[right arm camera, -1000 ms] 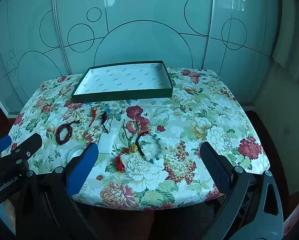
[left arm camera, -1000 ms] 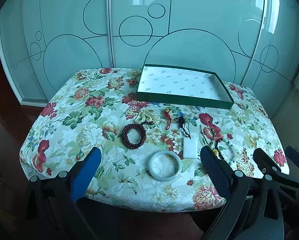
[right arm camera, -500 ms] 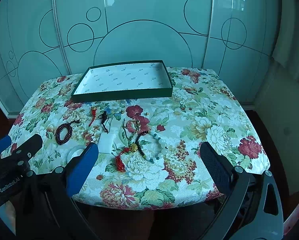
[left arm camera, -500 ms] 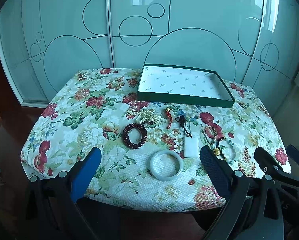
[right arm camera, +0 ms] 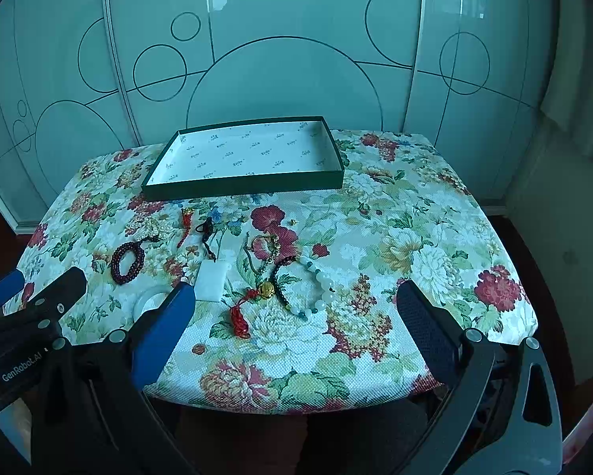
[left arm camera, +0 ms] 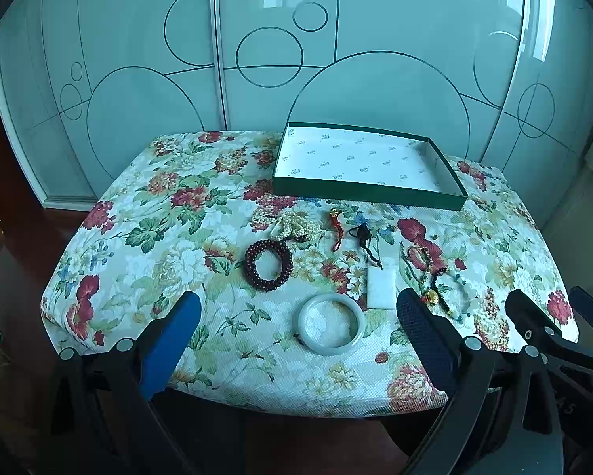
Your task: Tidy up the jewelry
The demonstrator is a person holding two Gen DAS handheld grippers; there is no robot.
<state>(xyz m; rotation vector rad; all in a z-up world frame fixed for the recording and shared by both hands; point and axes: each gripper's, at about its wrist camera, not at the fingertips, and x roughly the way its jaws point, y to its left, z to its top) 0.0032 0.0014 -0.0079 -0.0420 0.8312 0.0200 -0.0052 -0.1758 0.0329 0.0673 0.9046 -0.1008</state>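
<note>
Green tray (left arm camera: 369, 190): set at 12 o'clock, empty.
Jade bangle (left arm camera: 330, 325): laid nearest.
Left gripper (left arm camera: 296, 332): spread.
Right gripper (right arm camera: 296, 312): spread.

A floral-clothed table (left arm camera: 145, 245) carries an open green box (left arm camera: 367, 192), bangle (left arm camera: 330, 328), bead bracelets (left arm camera: 268, 263) and a white pendant (left arm camera: 381, 288)

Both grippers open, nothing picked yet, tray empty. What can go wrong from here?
1. The dark beaded bracelet with gold charm, pale bead strand and red tassel lie overlapping; grabbing one may drag the others.
2. The jade bangle lies flat on the tablecloth near the front edge; a slipped pinch could push it off.
3. The pearl strand blends into the floral print, so it is easy to mis-target.
</note>
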